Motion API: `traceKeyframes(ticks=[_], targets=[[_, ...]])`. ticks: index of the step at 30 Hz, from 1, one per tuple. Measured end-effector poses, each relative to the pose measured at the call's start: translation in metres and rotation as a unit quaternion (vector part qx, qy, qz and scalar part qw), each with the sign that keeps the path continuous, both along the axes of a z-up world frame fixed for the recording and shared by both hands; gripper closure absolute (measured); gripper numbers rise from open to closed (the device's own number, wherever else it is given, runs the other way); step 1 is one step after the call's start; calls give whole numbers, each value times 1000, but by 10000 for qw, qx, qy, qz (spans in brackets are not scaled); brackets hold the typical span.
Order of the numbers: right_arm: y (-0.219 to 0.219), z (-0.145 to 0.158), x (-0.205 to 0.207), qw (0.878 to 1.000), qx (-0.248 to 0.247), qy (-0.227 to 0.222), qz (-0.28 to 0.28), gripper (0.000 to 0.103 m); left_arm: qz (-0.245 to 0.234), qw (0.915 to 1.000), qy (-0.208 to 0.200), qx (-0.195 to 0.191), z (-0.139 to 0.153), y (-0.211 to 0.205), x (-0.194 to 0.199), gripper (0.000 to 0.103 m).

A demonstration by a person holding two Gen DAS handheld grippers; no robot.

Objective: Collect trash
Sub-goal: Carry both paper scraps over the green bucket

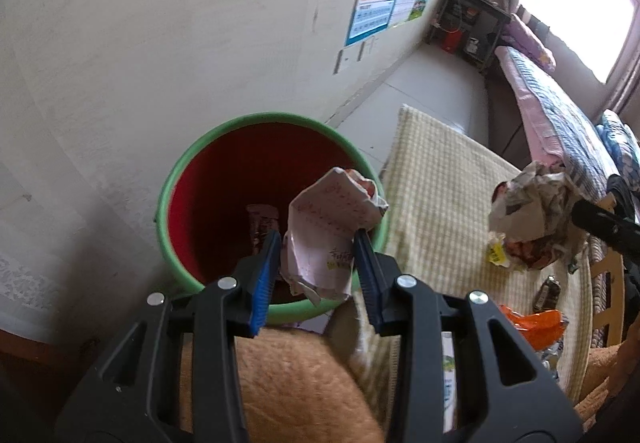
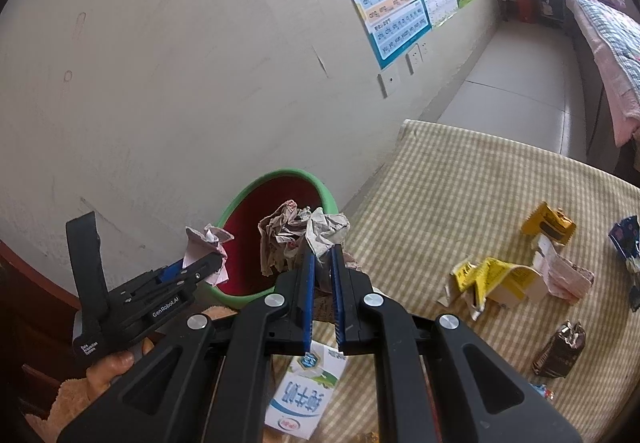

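Observation:
My left gripper (image 1: 317,239) is shut on a crumpled pink-white paper (image 1: 332,219), which hangs over the near right side of a green bin with a red inside (image 1: 260,119). A dark wrapper (image 1: 261,229) lies in the bin. My right gripper (image 2: 323,249) is shut on a crumpled newspaper ball (image 2: 288,233), held above the table edge next to the bin (image 2: 280,175). The right wrist view shows the left gripper (image 2: 208,261) with its paper (image 2: 206,239) at the bin's left rim. In the left wrist view the right gripper (image 1: 580,215) and newspaper ball (image 1: 532,215) hover over the table.
The checked tablecloth (image 2: 460,179) carries a milk carton (image 2: 308,391), yellow packaging (image 2: 496,279), a yellow wrapper (image 2: 548,223), a pink wrapper (image 2: 564,275), a brown wrapper (image 2: 560,351) and a blue wrapper (image 2: 624,239). The wall stands close behind the bin. A bed (image 1: 560,103) lies at the right.

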State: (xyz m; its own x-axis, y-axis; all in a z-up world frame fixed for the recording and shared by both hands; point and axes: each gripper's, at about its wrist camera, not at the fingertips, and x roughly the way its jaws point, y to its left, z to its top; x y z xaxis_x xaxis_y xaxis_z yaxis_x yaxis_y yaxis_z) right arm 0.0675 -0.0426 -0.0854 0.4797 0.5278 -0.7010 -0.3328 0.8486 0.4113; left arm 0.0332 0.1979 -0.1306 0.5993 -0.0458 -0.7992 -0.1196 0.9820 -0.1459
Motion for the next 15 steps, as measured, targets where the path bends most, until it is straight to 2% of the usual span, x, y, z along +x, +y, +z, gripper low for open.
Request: traceKeyframes(ticks=[8, 15], targets=[[26, 1, 21, 9999, -7, -5, 100, 95, 124, 9998, -24, 126, 2, 24, 2, 67], [51, -9, 46, 9995, 41, 269, 174, 95, 186, 9997, 7, 145, -2, 39, 11, 67]])
